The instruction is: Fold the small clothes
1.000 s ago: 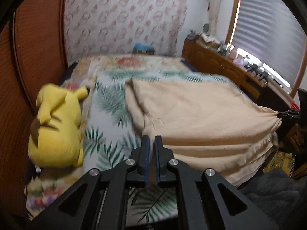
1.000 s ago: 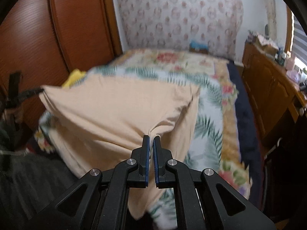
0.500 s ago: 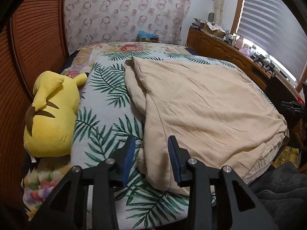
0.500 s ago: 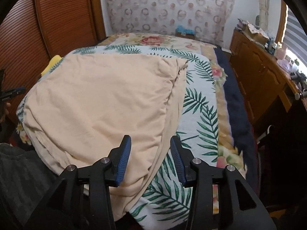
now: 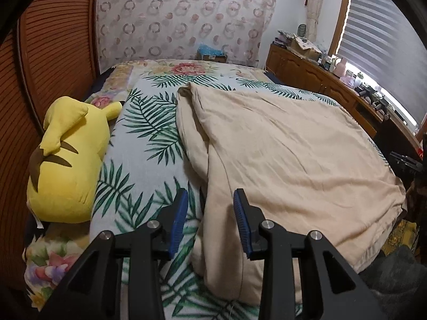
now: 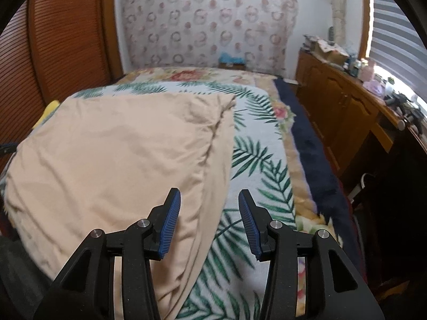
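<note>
Left wrist view: left gripper [image 5: 210, 208] hangs over the near left edge of the cloth [image 5: 288, 154], jaws apart and gripping nothing, having just been opening; the folded edge lies below the gap, untouched by the blue pads [image 5: 178, 216].
Right wrist view: right gripper [image 6: 208, 213] also released, jaws apart and just been opening further, over the near right edge of the cloth [image 6: 120, 157]; nothing is pinched between them.
Cloth: a beige piece (which garment I cannot tell) spread flat on the bed [image 5: 149, 138], doubled over, with a thick rumpled fold down its left side and its near edge hanging over the bed's edge.
Bed: leaf-print cover, a floral blanket [image 6: 186, 76] beyond it.
Toy: a yellow plush [image 5: 69, 160] lies on the bed's left side, apart from the cloth.
Dresser: a wooden dresser [image 6: 344, 106] along the right wall, its top cluttered.
</note>
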Available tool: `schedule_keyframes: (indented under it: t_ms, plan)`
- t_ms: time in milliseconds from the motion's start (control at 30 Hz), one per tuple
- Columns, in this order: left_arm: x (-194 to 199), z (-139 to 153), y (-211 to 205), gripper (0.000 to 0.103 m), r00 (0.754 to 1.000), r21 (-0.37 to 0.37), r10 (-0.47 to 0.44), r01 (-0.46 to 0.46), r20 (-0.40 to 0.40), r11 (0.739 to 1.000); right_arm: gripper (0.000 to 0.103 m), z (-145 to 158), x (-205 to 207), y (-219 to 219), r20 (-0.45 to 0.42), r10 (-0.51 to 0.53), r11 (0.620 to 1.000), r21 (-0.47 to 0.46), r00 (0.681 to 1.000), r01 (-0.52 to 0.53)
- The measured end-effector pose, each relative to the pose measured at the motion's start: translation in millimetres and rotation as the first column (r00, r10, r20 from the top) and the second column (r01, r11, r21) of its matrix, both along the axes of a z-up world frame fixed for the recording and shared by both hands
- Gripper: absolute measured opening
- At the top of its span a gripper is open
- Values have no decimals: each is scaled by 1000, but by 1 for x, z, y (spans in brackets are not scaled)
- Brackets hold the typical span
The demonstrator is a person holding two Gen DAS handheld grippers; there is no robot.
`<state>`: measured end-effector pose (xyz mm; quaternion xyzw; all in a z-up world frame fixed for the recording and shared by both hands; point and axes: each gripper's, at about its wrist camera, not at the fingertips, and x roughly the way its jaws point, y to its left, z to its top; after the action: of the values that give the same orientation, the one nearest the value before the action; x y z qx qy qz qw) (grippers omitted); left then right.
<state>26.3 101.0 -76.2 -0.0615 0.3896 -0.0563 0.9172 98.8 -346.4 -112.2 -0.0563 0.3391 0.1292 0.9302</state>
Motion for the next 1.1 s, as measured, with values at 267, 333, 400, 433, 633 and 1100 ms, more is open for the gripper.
schedule_keyframes:
  t_ms: [267,333,400,433,633,1100]
  plan:
    - [12,-13,-14,33,998,12,-34,34,-54,999,46,-19,9,5,-60,10,1000,26,998,-8]
    - [11,-18,-15,33,997,15,-31,32,-78,999,46,-22,9,6,-70,16,1000,19,997,-14]
    - [8,-21,-14,34,995,15,-30,31,-92,999,46,-23,8,5,-79,17,1000,21,997,-15]
    - [6,-22,-12,35,995,14,-27,29,-93,999,46,-23,8,4,-81,14,1000,16,997,-12]
    - [-6,-23,-12,37,994,27,-16,19,-105,999,49,-31,6,6,-103,23,1000,-2,994,-23]
    - [-31,-23,-22,29,994,21,-62,64,-95,998,51,-35,-8,3,-69,47,999,11,996,-46]
